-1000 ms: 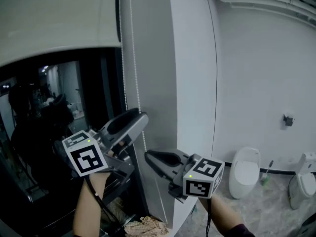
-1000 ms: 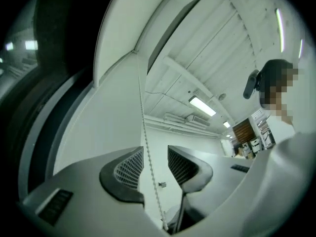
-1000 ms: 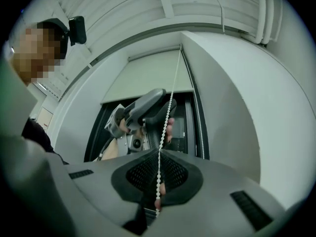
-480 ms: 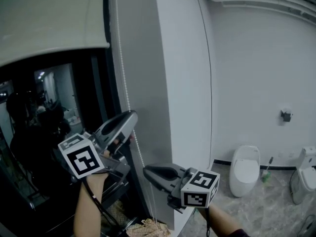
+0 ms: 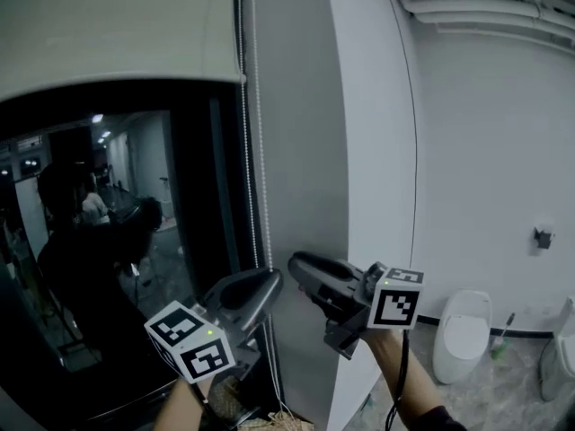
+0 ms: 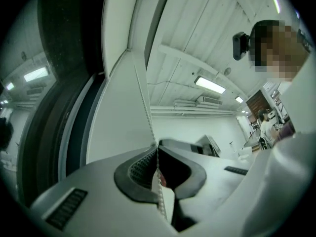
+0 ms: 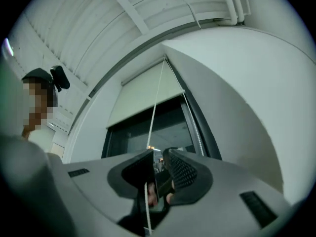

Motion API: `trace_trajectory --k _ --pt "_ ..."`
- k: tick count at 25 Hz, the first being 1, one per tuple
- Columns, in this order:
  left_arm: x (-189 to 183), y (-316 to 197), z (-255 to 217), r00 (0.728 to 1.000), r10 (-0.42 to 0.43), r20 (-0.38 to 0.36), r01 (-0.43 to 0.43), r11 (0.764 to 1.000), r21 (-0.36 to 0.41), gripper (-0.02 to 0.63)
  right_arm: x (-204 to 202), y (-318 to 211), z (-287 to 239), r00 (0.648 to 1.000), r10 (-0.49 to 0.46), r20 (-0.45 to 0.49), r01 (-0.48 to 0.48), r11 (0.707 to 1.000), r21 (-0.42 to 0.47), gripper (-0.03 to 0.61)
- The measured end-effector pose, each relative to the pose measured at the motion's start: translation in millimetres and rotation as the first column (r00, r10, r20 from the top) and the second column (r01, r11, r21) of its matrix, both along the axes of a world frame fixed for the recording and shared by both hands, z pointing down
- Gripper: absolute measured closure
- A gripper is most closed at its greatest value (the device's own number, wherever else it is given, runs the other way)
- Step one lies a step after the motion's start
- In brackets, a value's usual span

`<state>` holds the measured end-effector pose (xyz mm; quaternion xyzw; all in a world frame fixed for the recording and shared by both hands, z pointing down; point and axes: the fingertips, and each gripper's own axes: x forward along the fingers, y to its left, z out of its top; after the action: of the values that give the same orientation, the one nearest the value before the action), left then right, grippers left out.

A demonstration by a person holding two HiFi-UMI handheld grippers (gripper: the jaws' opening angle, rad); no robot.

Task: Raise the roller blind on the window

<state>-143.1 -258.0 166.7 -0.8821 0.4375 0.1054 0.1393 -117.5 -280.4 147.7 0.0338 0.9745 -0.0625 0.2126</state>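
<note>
A beige roller blind (image 5: 108, 25) covers the top of the dark window. Its bottom edge hangs above the glass. A white bead chain (image 5: 256, 151) drops along the window's right frame. My left gripper (image 5: 269, 281) is low on the chain and shut on it; in the left gripper view the jaws (image 6: 157, 149) pinch the chain (image 6: 143, 98). My right gripper (image 5: 296, 260) is just right of it and slightly higher. In the right gripper view its jaws (image 7: 159, 154) stand a little apart, with a chain strand (image 7: 155, 102) passing the left jaw's inner edge below the blind (image 7: 148, 95).
A white wall pillar (image 5: 368, 151) stands right of the window. A toilet (image 5: 463, 339) with a brush (image 5: 501, 330) is at the lower right, and a small wall fixture (image 5: 542, 237) above. The dark glass (image 5: 108, 241) reflects a person. Crumpled beige material (image 5: 234, 402) lies below.
My left gripper has gone down the frame with the chain in it. My right gripper has risen to just above the left one. The view has shifted.
</note>
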Motion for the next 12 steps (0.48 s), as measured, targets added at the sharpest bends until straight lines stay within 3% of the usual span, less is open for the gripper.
trace_trajectory --k 6,12 --pt "1 11 62 1.0 -0.005 0.014 0.006 0.997 -0.078 0.595 -19 17 -72 0.99 -0.088 0.112 0.086 0.996 0.023 0.489" --pt "-3 26 82 1.0 -0.004 0.001 0.004 0.994 -0.107 0.595 -28 31 -103 0.98 -0.126 0.156 0.12 0.991 0.052 0.489"
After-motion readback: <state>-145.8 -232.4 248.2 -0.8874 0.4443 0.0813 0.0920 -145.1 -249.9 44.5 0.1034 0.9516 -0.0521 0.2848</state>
